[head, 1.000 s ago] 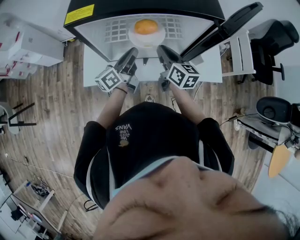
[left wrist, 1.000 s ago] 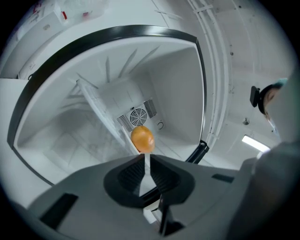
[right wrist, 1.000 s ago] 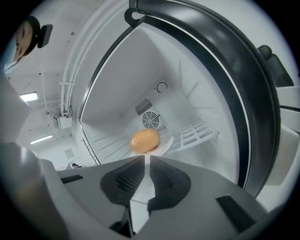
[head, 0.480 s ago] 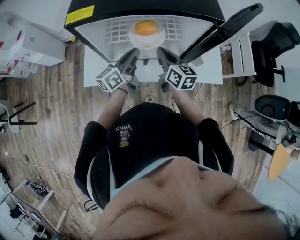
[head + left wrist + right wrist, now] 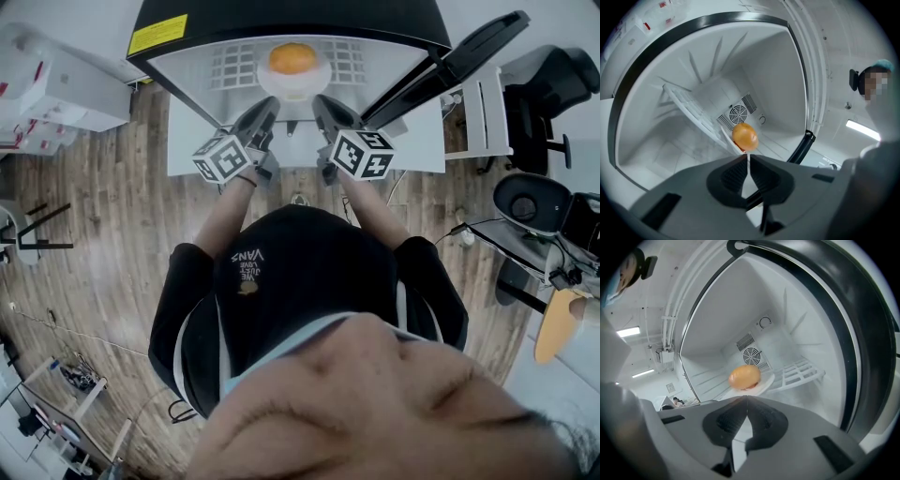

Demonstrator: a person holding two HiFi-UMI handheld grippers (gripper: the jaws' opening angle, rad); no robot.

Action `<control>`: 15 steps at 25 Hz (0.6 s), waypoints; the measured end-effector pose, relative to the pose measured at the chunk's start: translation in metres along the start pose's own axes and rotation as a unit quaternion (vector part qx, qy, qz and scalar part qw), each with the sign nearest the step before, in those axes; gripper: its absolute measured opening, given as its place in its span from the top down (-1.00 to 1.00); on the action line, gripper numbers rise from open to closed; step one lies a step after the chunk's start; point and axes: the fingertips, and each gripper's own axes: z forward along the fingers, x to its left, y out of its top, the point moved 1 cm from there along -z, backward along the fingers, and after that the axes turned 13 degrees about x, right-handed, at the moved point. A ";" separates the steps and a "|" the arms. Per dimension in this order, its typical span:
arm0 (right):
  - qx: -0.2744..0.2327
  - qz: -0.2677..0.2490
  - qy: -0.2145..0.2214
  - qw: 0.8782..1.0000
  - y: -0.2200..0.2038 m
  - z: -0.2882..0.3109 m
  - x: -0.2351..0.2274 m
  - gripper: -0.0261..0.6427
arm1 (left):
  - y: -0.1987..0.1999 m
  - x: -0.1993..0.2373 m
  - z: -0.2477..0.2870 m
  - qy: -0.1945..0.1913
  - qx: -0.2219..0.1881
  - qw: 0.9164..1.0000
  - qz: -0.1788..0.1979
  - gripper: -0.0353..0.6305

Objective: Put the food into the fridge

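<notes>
Wood-plank flooring [image 5: 103,216] surrounds the small white fridge with a black top [image 5: 291,17], its black door [image 5: 469,45] swung wide to the right. Inside, a round orange-brown piece of food, a soft bun by its look [image 5: 292,57], sits on a shallow white plate [image 5: 766,380]. The plate rests on the white wire shelf [image 5: 801,373] at the middle of the compartment, in front of the round rear vent.

From my remote seat I see the left gripper [image 5: 747,157] and the right gripper [image 5: 746,398] held level side by side at the fridge mouth. Both are just short of the plate's near rim, and I cannot tell whether either touches it. Each claw is pressed together at the tips, with nothing visible between the pads.

I judge the food already placed, with only the door left to shut. The bun looks light and easily squashed, and free to roll, so I would not pinch it directly. The plate looks stiff, glazed, slippery and breakable. If it needs shifting, I would take its near rim, one gripper on each side, and keep it flat.
</notes>
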 end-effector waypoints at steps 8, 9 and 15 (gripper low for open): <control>-0.001 0.001 0.000 1.000 0.005 0.007 -0.003 0.89 | 0.005 0.004 0.004 0.009 0.003 1.000 0.017 0.84; -0.002 0.001 0.000 1.000 0.006 0.008 -0.003 0.89 | 0.006 0.005 0.004 0.011 0.003 1.000 0.019 0.84; -0.002 0.002 0.001 1.000 0.010 0.013 -0.005 0.89 | 0.008 0.010 0.006 0.020 0.002 1.000 0.019 0.84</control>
